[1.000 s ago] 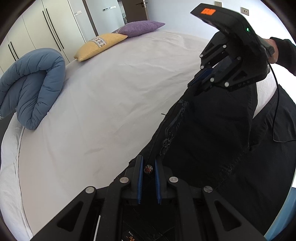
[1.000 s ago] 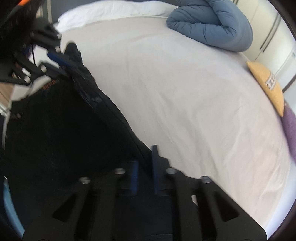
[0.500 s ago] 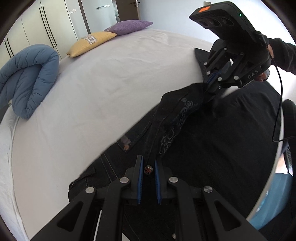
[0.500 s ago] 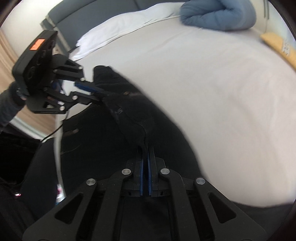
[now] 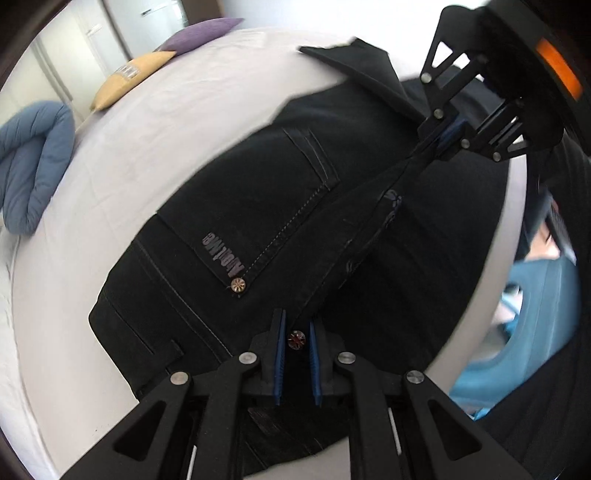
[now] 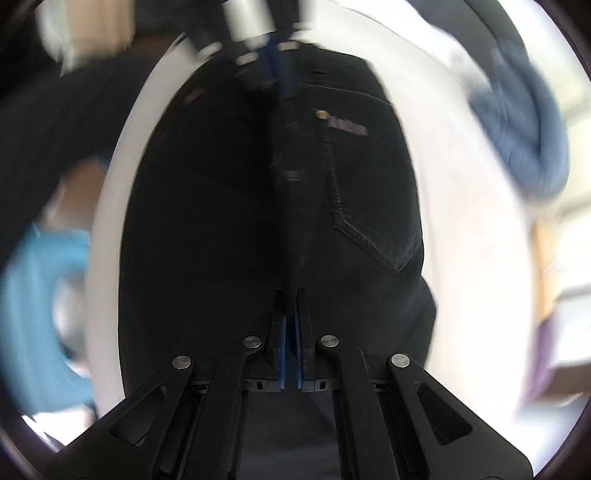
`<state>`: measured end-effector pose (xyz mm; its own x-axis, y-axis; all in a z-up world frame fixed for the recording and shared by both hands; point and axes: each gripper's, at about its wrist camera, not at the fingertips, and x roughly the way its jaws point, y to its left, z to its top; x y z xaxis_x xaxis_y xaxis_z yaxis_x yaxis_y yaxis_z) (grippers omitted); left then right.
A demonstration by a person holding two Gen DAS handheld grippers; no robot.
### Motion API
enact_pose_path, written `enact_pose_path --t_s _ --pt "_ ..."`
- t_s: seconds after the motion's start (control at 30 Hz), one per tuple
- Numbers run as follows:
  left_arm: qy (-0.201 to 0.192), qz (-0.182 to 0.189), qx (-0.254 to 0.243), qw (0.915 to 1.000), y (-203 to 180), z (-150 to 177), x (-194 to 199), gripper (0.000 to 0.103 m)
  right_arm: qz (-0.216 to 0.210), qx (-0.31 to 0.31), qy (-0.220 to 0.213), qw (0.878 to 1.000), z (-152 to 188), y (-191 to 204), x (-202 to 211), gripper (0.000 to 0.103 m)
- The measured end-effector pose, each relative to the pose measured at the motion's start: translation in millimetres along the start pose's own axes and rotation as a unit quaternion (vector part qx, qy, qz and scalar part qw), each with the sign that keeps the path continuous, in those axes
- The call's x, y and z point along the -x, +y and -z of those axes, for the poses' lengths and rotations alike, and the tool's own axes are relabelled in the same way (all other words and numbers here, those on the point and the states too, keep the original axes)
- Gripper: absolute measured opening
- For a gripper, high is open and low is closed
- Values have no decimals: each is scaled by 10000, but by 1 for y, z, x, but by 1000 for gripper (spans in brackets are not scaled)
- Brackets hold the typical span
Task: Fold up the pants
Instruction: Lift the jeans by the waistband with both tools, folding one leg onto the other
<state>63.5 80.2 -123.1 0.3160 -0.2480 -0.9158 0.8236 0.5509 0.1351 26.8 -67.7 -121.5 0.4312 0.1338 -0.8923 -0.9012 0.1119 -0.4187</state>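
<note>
Black jeans [image 5: 258,206] lie on the white bed, back pocket up, with a raised ridge of cloth stretched between my two grippers. My left gripper [image 5: 296,341] is shut on the waistband by its metal button. My right gripper [image 6: 291,332] is shut on the far end of that ridge; it shows at the upper right of the left wrist view [image 5: 448,134]. In the blurred right wrist view the jeans [image 6: 369,192] fill the centre, and the left gripper [image 6: 273,62] is at the top.
The white bed [image 5: 122,155] spreads to the left. A rolled blue duvet [image 5: 29,166], a yellow pillow [image 5: 129,79] and a purple pillow [image 5: 201,35] lie at its far side. The bed edge [image 5: 513,206] curves at right, with a blue object [image 5: 532,325] beyond it.
Both grippers have carried the held cloth over toward the bed's edge and lowered it. The jeans now lie flatter with the back pocket showing. The right view has swung and blurred.
</note>
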Motion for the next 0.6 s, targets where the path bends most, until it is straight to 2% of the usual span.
enact_pose_path --t_s 0.07,0.2,0.3,0.37,0.43,0.6 --pt "70 0 -114 9999 -12 7 -1 12 348 416 100 9985 -2 29 -1 2" --pt "119 28 -160 9998 -27 20 1 12 535 503 148 9972 -4 64 1 2" --pt "107 58 -133 9998 -30 27 5 12 589 458 150 9971 3 62 -1 2" --pt "98 65 -134 9998 -30 26 4 12 572 362 143 9976 10 40 -4 2" --pt "80 85 -122 9999 -28 25 6 12 589 290 149 9977 6 38 -8 2" --pt "85 103 -168 9998 -28 30 4 12 601 282 141 9977 8 53 -4 2"
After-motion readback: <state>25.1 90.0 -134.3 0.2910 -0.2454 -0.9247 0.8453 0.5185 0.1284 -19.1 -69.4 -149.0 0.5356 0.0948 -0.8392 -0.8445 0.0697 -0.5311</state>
